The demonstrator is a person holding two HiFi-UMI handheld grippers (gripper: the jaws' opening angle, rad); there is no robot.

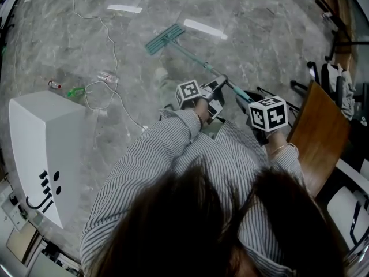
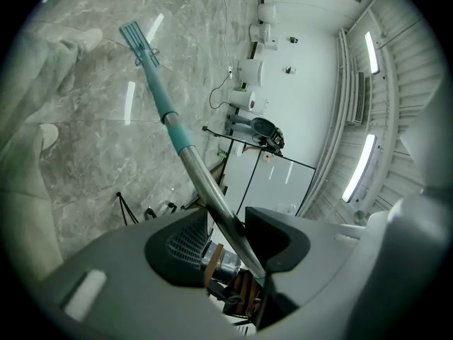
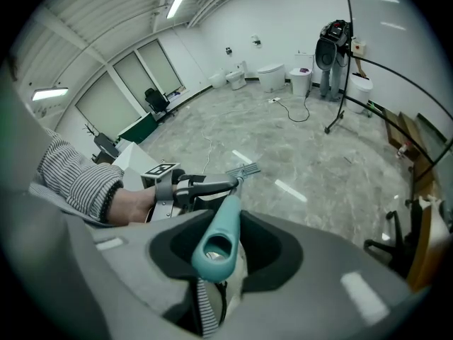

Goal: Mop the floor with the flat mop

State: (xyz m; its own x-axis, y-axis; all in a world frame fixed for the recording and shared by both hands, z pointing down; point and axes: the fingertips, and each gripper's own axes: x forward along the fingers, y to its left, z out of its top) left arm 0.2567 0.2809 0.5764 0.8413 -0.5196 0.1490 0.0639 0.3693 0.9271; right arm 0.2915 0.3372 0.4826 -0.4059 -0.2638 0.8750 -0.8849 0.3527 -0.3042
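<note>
The flat mop has a teal head lying flat on the grey marble floor, with its pole slanting back toward me. My left gripper is shut on the metal part of the pole, below the teal sleeve; the mop head shows far down the pole. My right gripper is shut on the teal handle end, which sits between its jaws. From the right gripper view, the left gripper and the mop head lie ahead.
A white box stands at my left. A white cable and small items lie on the floor beyond it. A wooden board and chairs are at my right. Toilets and a stand line the far wall.
</note>
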